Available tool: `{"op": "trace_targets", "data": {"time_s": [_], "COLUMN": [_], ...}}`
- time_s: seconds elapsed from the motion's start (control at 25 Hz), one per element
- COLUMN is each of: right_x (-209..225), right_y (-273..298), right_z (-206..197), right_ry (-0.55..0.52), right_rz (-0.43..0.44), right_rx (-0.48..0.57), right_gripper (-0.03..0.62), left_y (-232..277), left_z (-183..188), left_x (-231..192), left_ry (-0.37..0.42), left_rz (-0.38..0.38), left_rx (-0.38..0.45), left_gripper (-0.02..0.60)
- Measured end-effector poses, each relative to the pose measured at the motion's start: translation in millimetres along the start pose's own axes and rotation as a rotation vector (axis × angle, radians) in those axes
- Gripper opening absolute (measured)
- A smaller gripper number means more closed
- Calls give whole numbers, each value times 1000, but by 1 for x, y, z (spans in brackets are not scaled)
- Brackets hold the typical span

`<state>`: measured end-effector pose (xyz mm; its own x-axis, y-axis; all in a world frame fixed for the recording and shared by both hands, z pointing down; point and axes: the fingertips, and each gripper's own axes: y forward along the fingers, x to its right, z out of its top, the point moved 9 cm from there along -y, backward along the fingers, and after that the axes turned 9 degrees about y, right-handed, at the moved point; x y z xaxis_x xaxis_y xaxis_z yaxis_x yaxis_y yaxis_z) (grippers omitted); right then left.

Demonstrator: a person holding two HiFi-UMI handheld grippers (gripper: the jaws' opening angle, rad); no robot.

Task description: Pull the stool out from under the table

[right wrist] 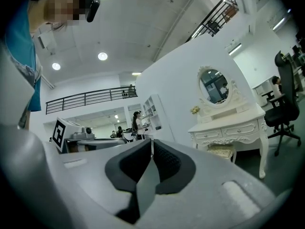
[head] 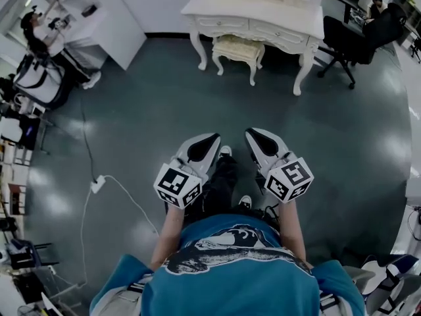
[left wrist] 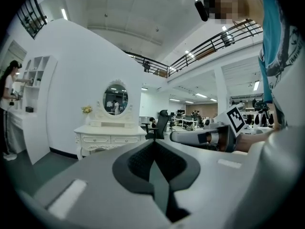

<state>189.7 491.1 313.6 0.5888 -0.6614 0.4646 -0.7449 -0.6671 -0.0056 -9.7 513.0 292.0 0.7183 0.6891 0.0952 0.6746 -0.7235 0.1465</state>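
A cream padded stool (head: pixel 238 48) stands tucked between the legs of a white dressing table (head: pixel 256 12) at the far side of the room. The right gripper view shows the stool (right wrist: pixel 221 150) under the table (right wrist: pixel 228 128), a good way off. Both grippers are held side by side in front of the person's waist, pointing toward the table. My left gripper (head: pixel 214 137) (left wrist: pixel 153 141) has its jaws together with nothing between them. My right gripper (head: pixel 252 131) (right wrist: pixel 151 140) also has its tips meeting, empty. The left gripper view shows the table (left wrist: pixel 109 135) with its oval mirror.
Dark floor stretches between me and the table. A black office chair (head: pixel 352 41) with a seated person is right of the table. A white shelf unit (head: pixel 99 15) and a standing person (head: pixel 39 38) are at the left. A power strip (head: pixel 97 184) with cable lies on the floor.
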Motion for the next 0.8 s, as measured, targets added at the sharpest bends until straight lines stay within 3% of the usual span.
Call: {"op": "trace_targets", "data": {"time_s": [0.16,0.44,0.6,0.8], "right_x": [29,62,75,95], "right_y": [39,139,183,209], "right_z": [8,36,53,66], "right_ry": [0,1,-9,-22], "right_rz": [-13,-25,-62,-134], "right_rx": [-26,-54,-43,-29], "right_gripper": [21,21,21,21], "left_y": [27,73,94,123], "left_z": [-11,-5,2,-2], "left_x": [-41,-142,-195,-233], "left_ry": [-39,20,17,12], "left_rz": [1,-21,-38,-99], "left_rx": [-1,-36,-3,-1], "left_gripper": [14,14,14,14]}}
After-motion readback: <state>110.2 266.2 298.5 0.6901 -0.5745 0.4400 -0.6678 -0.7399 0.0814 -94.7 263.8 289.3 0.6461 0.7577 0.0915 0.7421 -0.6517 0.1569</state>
